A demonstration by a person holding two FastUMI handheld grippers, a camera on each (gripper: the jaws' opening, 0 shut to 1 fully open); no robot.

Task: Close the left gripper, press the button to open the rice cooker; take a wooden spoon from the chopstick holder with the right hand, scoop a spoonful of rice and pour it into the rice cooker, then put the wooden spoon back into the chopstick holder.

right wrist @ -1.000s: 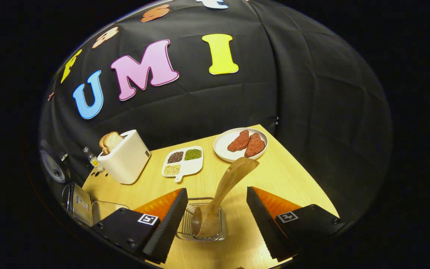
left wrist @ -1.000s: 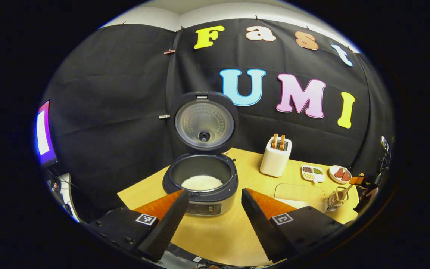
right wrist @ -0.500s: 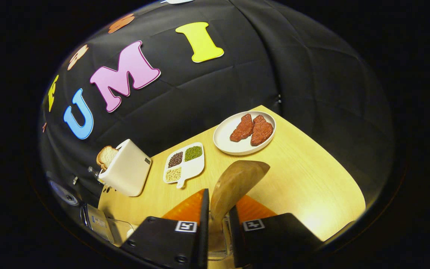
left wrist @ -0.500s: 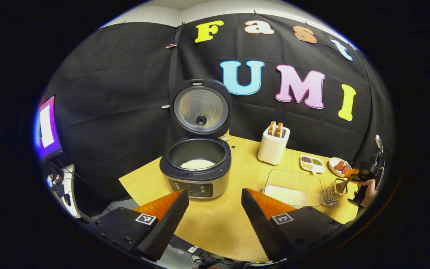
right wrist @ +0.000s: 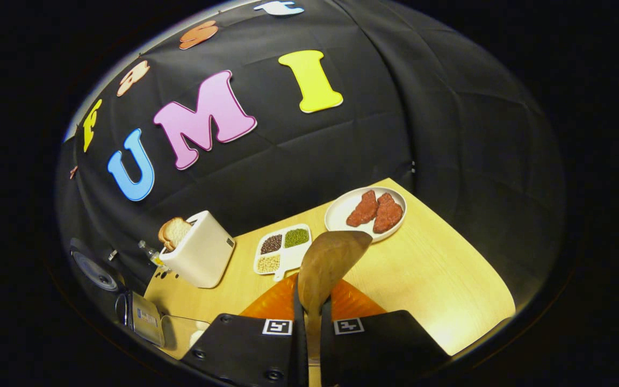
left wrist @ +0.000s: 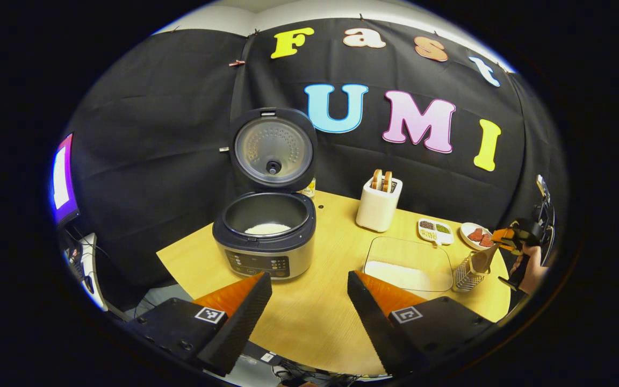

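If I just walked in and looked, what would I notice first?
Probably the rice cooker at the back left of the table, its round lid standing straight up and white rice down in the pot. Next, the big wooden spoon sticking up close to the camera, pinched between the right gripper fingers. Behind it sits a white plate with two red meat pieces.

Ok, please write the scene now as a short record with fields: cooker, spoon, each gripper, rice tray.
rice cooker: lid up, white rice inside
wooden spoon: clamped between the right gripper's fingers
right gripper: shut on the spoon
left gripper: open, holding nothing, above the table's near edge
chopstick holder: wire basket beside the clear tray
clear tray: holds white rice
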